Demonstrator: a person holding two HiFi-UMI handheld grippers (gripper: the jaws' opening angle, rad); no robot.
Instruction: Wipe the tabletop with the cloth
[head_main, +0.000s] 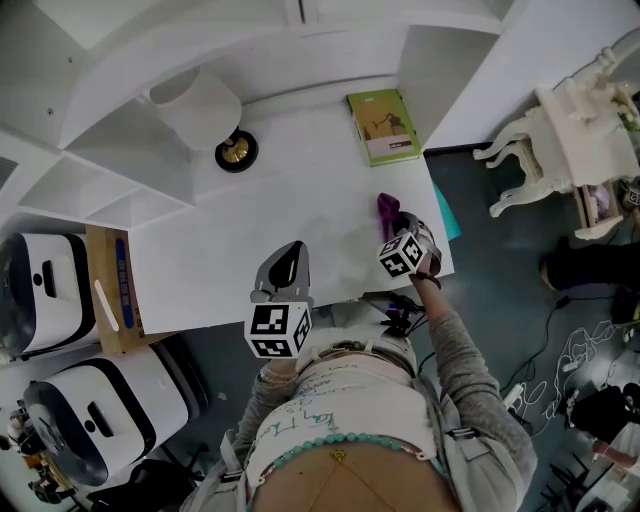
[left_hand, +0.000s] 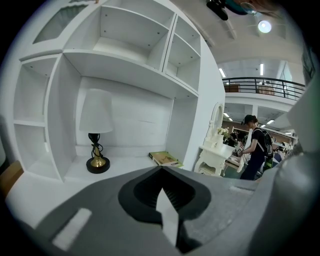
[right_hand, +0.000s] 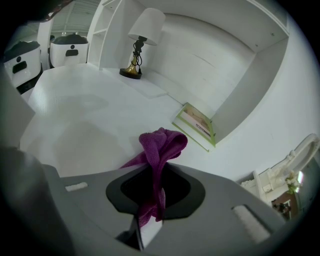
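Observation:
A purple cloth (right_hand: 159, 150) is pinched between the jaws of my right gripper (right_hand: 150, 200), which is shut on it; its bunched end sticks out ahead of the jaws. In the head view the purple cloth (head_main: 387, 210) hangs over the right part of the white tabletop (head_main: 260, 230), with my right gripper (head_main: 395, 225) just behind it. My left gripper (head_main: 288, 262) hovers over the tabletop's front edge, shut with nothing in it. In the left gripper view its jaws meet at the middle of my left gripper (left_hand: 162, 197), and the white tabletop (left_hand: 45, 185) lies beyond.
A lamp with a white shade (head_main: 200, 110) and brass base (head_main: 236, 152) stands at the back left. A green book (head_main: 383, 125) lies at the back right by the shelf wall. White shelving (left_hand: 120, 55) rises behind the desk. A white ornate table (head_main: 570, 140) stands to the right.

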